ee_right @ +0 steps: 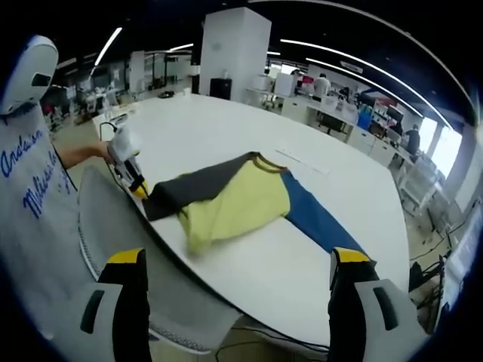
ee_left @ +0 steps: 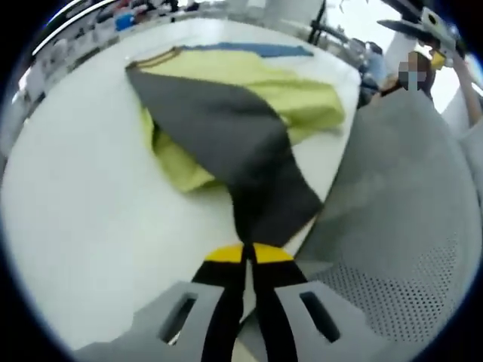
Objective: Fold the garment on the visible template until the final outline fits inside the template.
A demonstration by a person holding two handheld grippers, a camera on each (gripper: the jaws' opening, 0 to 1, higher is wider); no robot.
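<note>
Now left claw grips the garment; right claw gapes.

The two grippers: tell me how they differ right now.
The left gripper is shut, its fingers pinching the dark sleeve of the garment; the right gripper is open, its fingers wide apart and holding nothing. The left gripper sits at the edge of the white table at the cloth, while the right hangs back off the table. Both have yellow-tipped black fingers.

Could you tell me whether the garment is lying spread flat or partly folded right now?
Partly folded: the garment's grey section is pulled across the yellow body by the left gripper.
</note>
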